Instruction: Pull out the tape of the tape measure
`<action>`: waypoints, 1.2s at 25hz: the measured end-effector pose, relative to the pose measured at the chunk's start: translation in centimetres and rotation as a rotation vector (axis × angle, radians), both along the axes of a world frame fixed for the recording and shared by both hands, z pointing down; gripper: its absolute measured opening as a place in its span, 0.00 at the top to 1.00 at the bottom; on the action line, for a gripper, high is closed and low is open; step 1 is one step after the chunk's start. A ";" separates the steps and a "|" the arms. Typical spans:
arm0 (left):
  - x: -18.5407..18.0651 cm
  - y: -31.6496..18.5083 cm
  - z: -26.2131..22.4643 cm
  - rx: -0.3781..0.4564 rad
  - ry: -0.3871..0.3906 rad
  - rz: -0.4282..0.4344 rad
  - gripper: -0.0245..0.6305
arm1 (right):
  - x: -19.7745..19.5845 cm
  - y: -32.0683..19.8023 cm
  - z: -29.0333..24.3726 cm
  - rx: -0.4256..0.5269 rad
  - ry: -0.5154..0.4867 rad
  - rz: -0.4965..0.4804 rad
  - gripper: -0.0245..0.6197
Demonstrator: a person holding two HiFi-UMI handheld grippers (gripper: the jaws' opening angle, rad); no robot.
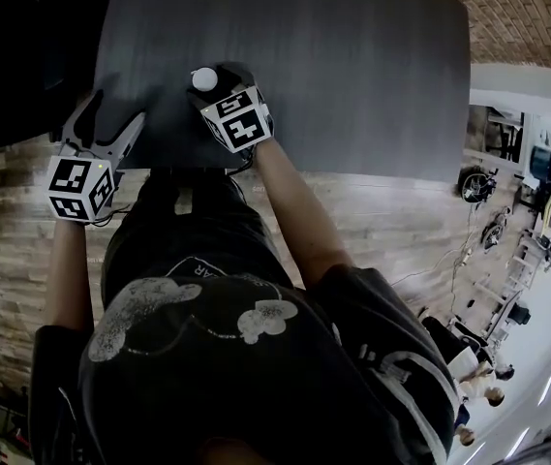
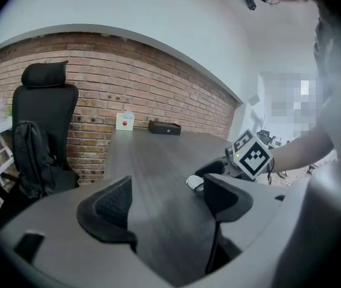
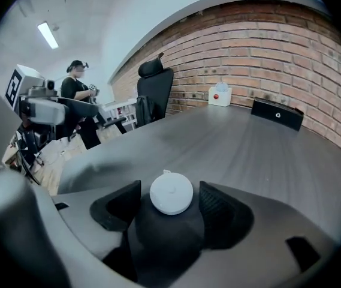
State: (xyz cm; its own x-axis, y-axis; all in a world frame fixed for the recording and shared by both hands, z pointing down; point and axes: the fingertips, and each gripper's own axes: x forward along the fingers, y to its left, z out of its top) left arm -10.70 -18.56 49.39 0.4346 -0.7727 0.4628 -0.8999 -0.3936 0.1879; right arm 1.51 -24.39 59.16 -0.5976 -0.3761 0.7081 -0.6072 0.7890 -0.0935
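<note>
A small white round tape measure (image 1: 203,78) lies flat on the dark grey table (image 1: 352,66) near its front edge. My right gripper (image 1: 215,76) reaches over that edge and brackets it. In the right gripper view the tape measure (image 3: 171,192) sits between the two black pads of the right gripper (image 3: 170,201), with a narrow gap showing on each side. A small tab sticks out of its far left rim. My left gripper (image 1: 112,114) is open and holds nothing, off to the left at the table's front edge. From the left gripper view (image 2: 167,200) the tape measure (image 2: 194,181) shows ahead to the right.
A black office chair (image 2: 41,131) stands at the table's left side before a brick wall. A black box (image 2: 164,127) and a white box with a red dot (image 2: 125,121) sit at the table's far end. A person (image 3: 77,95) stands in the background.
</note>
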 end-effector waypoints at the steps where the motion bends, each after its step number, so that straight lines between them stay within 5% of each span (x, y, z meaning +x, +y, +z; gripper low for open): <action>1: -0.1 0.0 0.1 -0.002 0.000 -0.008 0.40 | 0.0 -0.1 0.2 0.013 0.014 -0.015 0.48; 14: -0.8 0.0 -0.1 -0.002 0.001 -0.058 0.40 | -0.4 -0.1 0.2 0.048 0.015 -0.091 0.60; 22: 0.7 -1.4 -0.2 0.025 -0.023 0.050 0.40 | -1.0 -0.3 -0.3 0.039 0.033 -0.138 0.60; 30: 2.0 -3.7 -1.9 0.085 -0.021 0.118 0.40 | -1.1 -1.1 -6.3 0.062 -0.030 -0.151 0.60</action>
